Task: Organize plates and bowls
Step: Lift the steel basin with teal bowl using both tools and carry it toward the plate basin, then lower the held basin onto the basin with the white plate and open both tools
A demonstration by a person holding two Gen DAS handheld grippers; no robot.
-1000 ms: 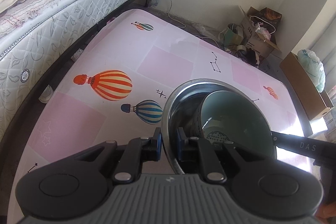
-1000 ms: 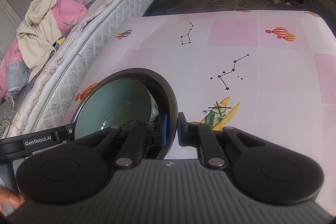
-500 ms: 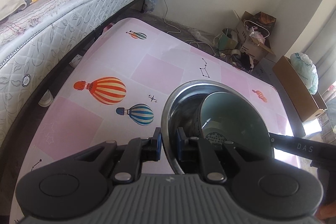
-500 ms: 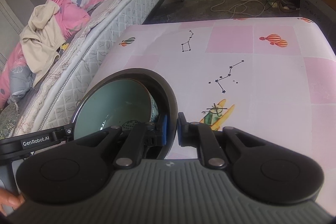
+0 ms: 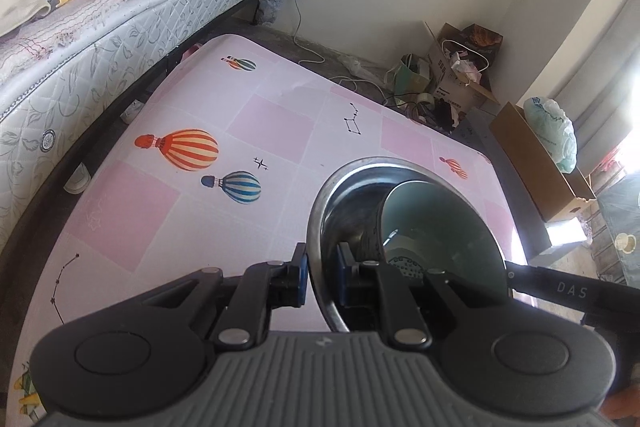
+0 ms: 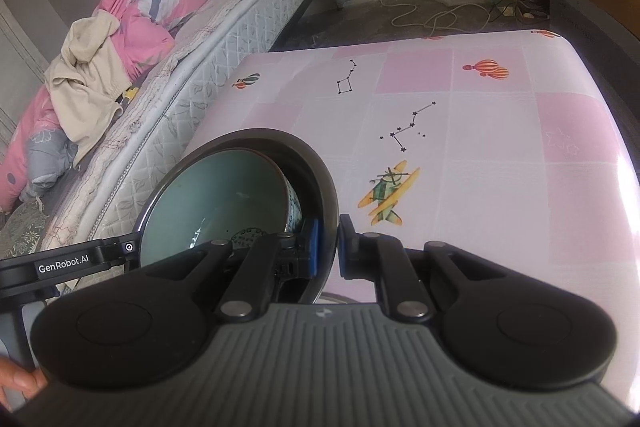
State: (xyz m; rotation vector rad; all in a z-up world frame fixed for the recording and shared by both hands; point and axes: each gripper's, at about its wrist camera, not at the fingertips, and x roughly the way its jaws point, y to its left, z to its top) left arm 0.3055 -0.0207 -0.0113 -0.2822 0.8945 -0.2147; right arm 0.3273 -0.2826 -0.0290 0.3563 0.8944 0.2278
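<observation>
- the counter (image 5: 280,131) lies bare ahead and to both sides of the steel bowl (image 5: 352,203).
- the bed (image 5: 100,39) runs close along the counter's left edge, narrowing that side.
- cardboard boxes (image 5: 536,163) and clutter crowd the floor beyond the far right corner.

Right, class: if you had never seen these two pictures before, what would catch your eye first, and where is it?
The steel bowl with a teal ceramic bowl nested inside it, gripped on opposite rims by the left tool and the right tool, fills the near foreground. Behind it spreads the pink tablecloth printed with hot-air balloons, and a mattress heaped with bedding runs along the table's side.
</observation>
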